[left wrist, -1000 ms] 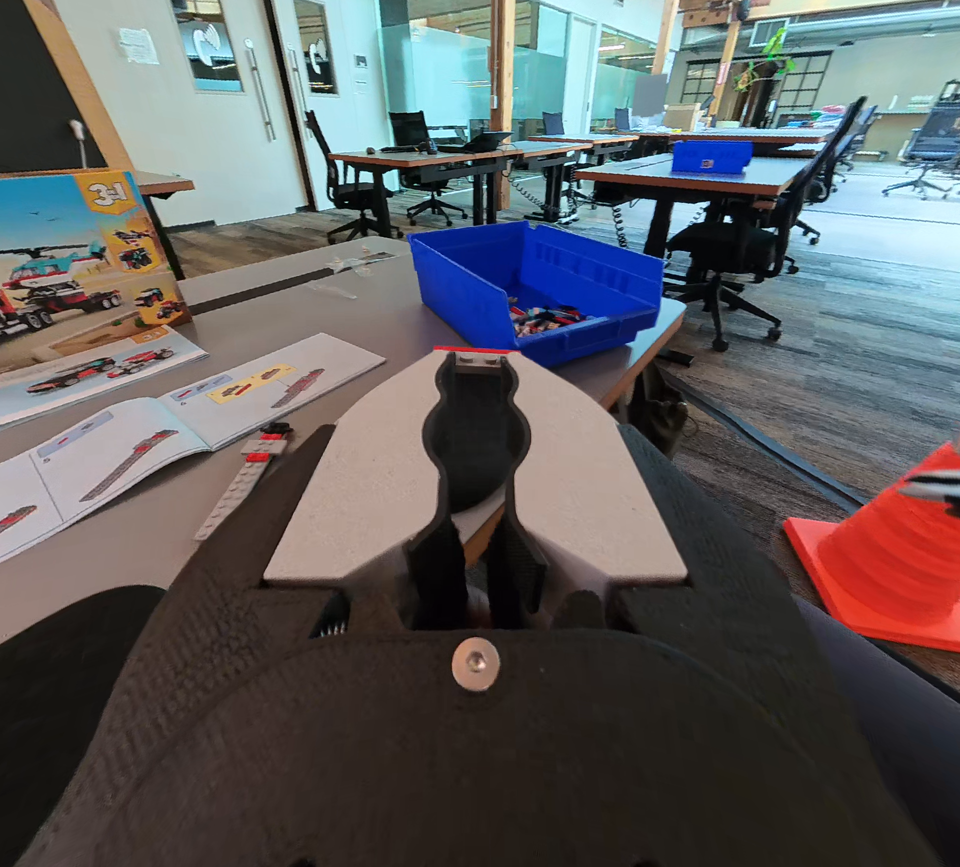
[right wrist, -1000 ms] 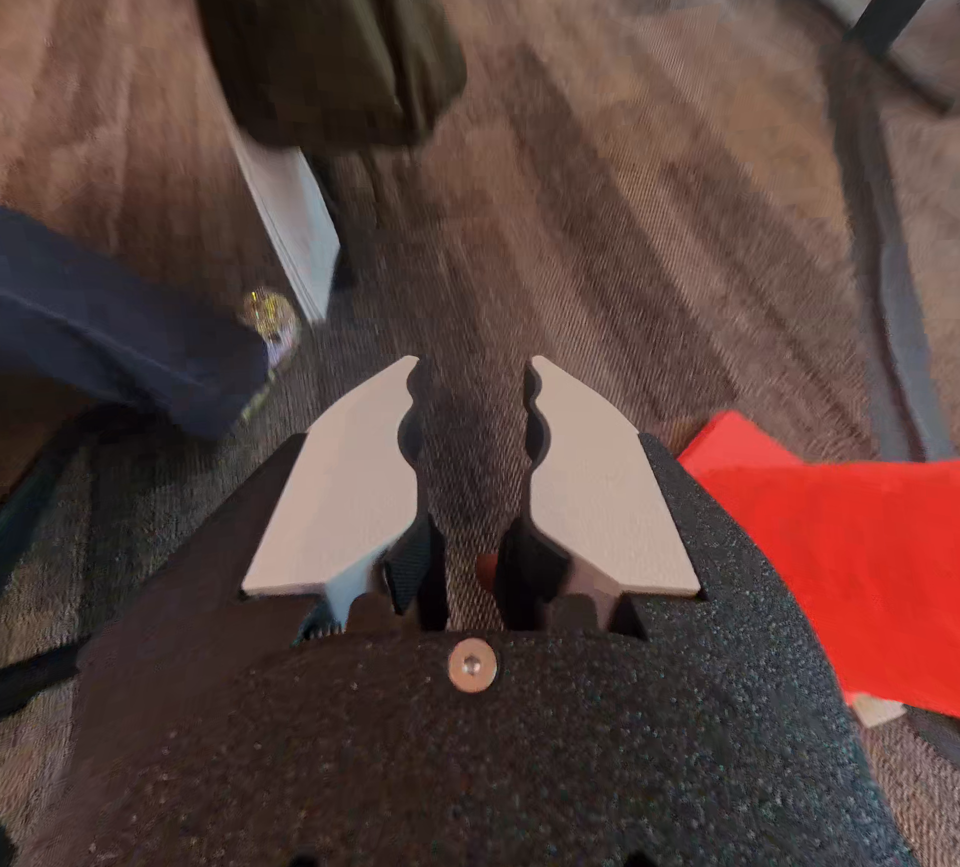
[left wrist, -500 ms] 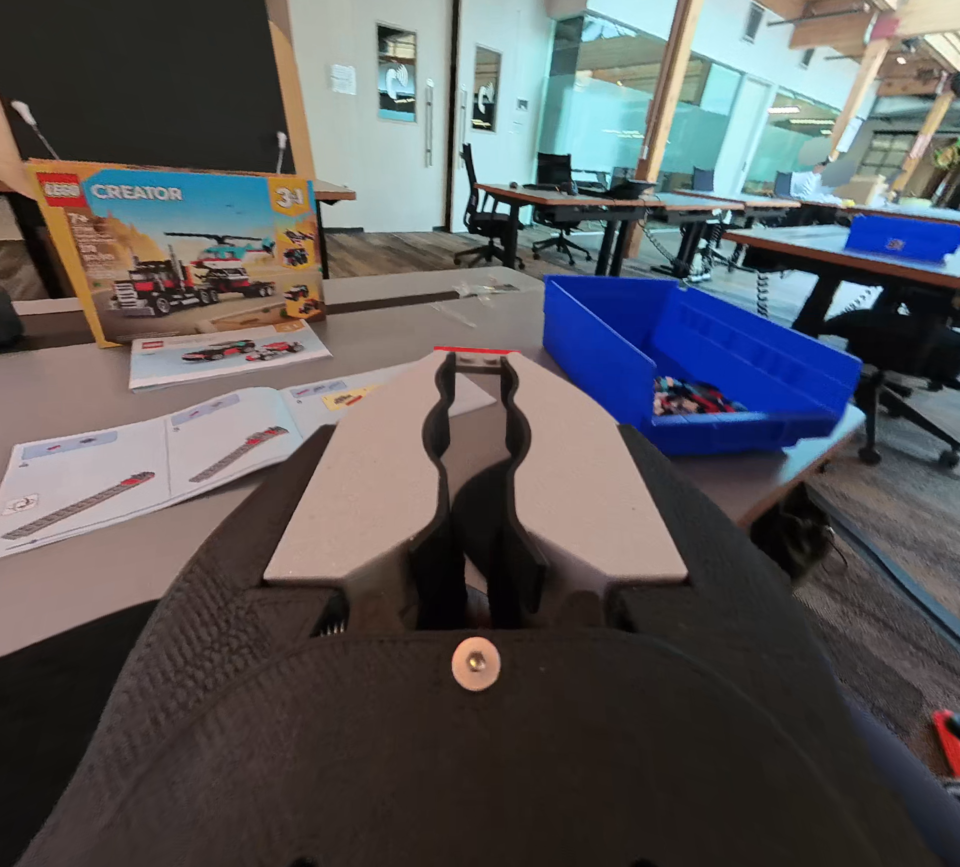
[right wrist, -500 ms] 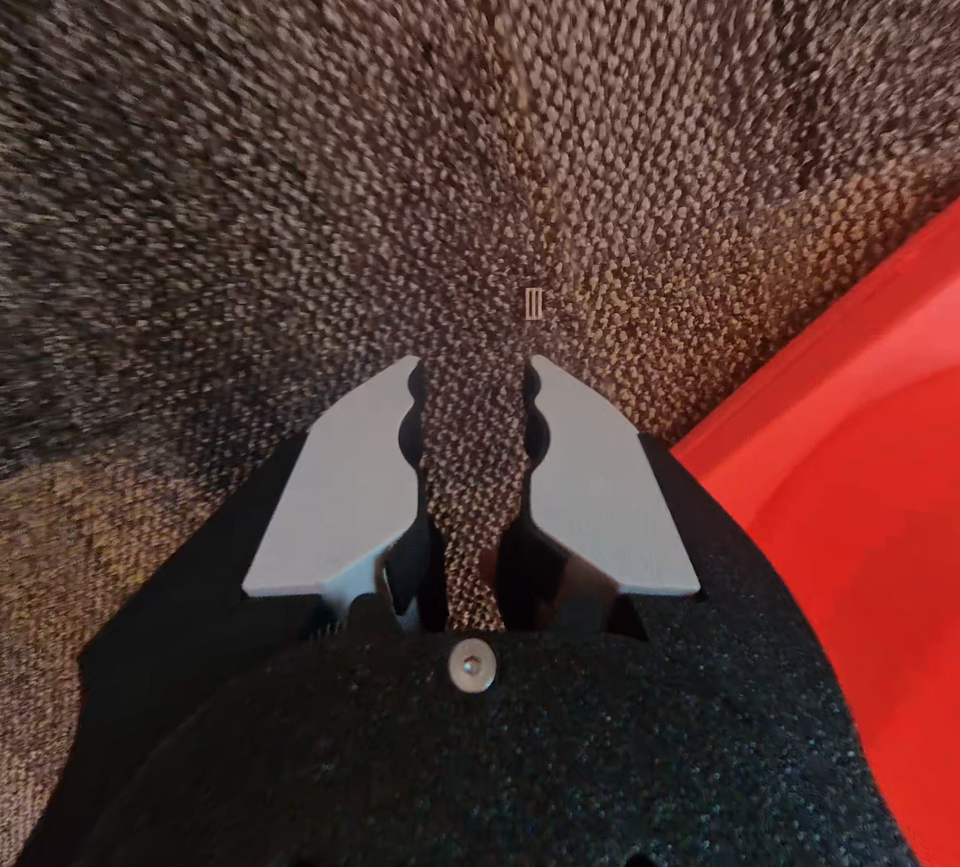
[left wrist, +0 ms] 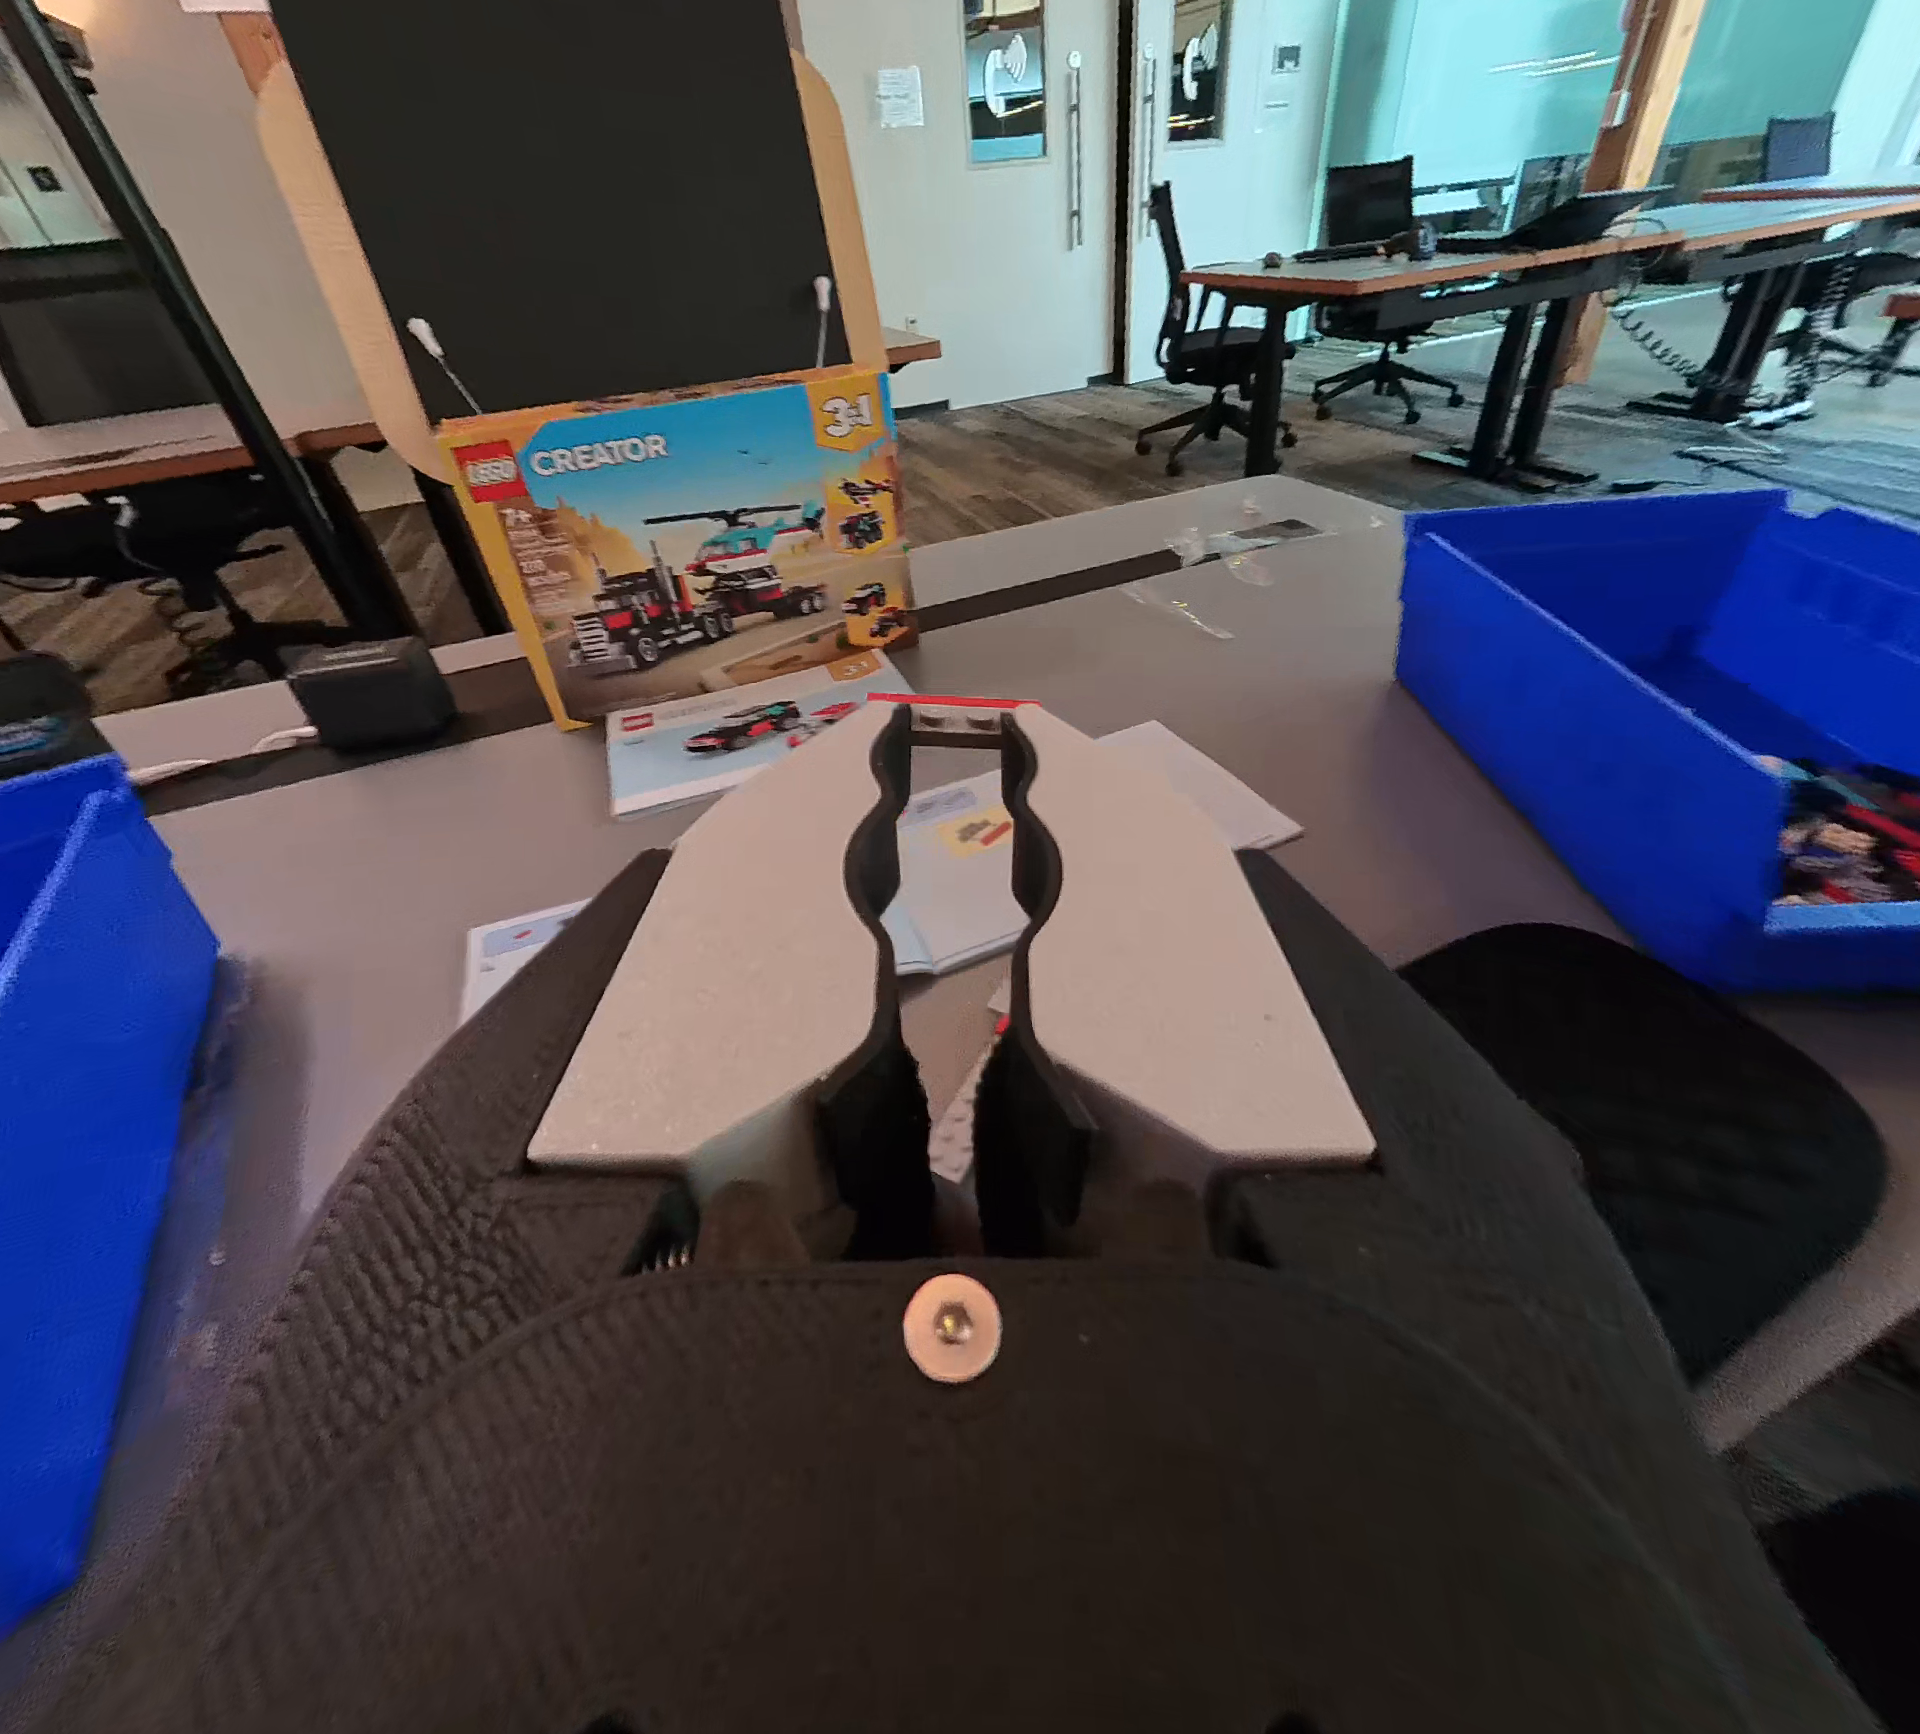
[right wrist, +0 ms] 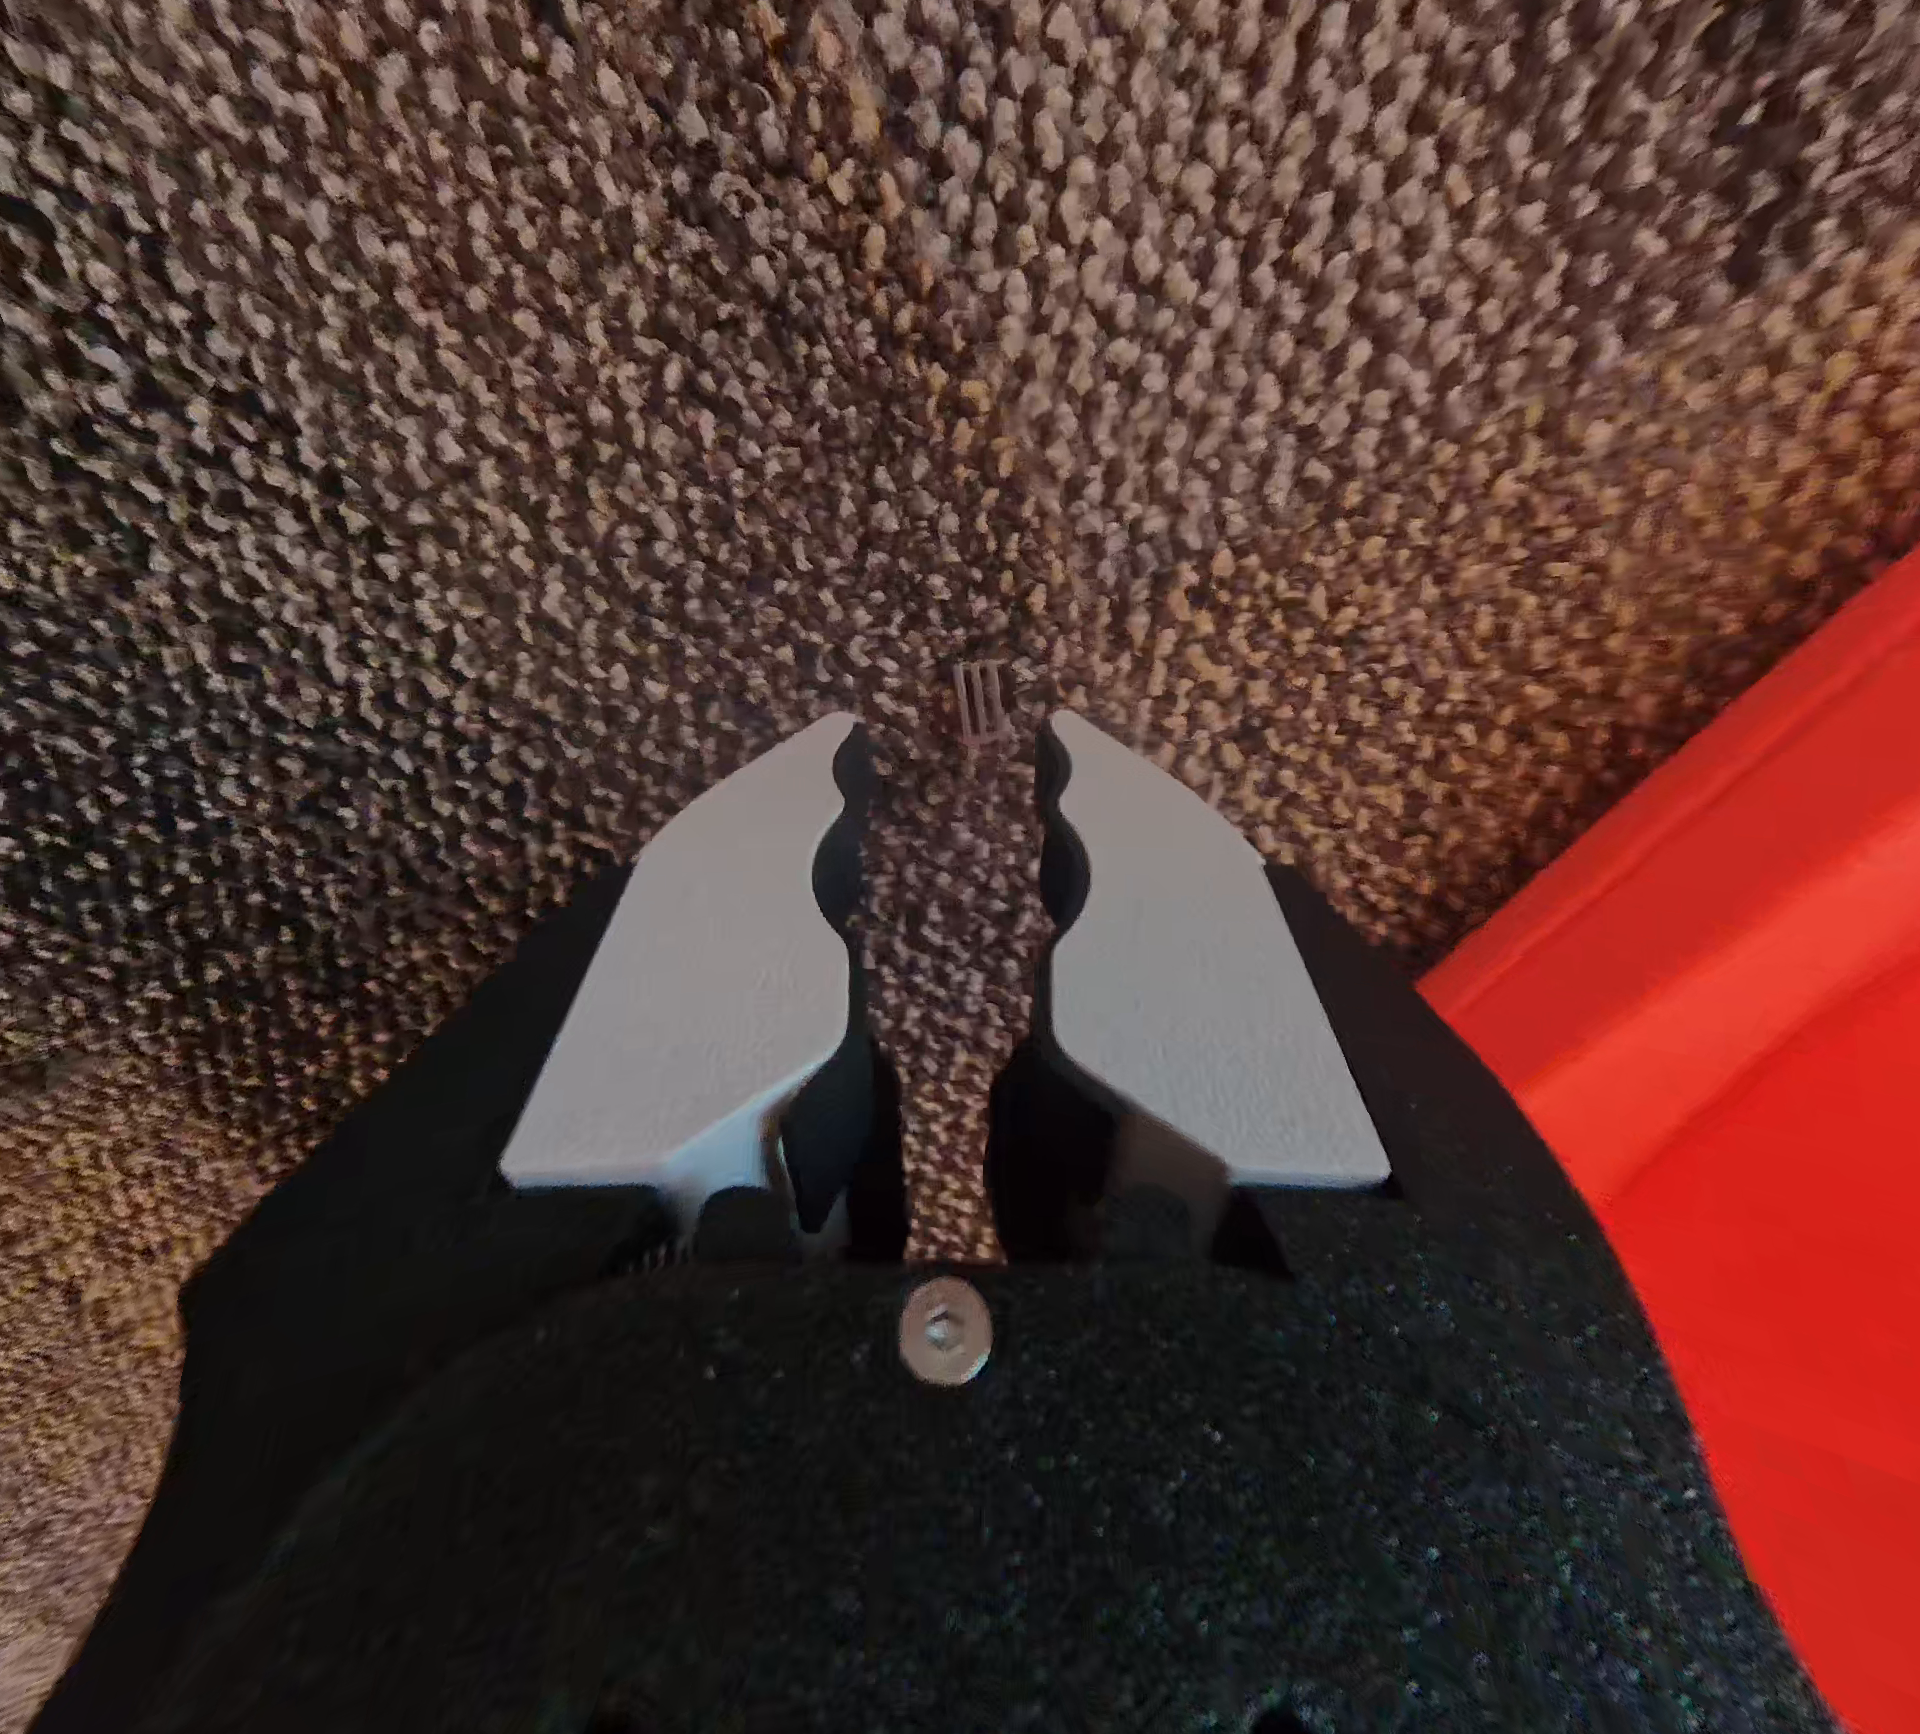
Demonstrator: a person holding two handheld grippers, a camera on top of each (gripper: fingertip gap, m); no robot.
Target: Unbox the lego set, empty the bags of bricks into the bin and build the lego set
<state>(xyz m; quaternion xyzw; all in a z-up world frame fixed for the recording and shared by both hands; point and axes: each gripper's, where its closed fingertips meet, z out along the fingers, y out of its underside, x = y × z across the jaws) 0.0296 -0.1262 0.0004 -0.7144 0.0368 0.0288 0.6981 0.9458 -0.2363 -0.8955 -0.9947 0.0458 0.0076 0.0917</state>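
Carpet (right wrist: 935,282) fills my right view; right gripper (right wrist: 951,728) fingers spread beside a small grey brick (right wrist: 981,702). My left gripper (left wrist: 956,716) pinches a red-topped piece (left wrist: 953,710) above the table (left wrist: 416,853).

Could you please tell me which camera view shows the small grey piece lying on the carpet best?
The right wrist view shows it best: the small grey ribbed piece lies on the carpet just beyond the open right gripper, beside an orange cone. The left wrist view faces the table and shows none of it.
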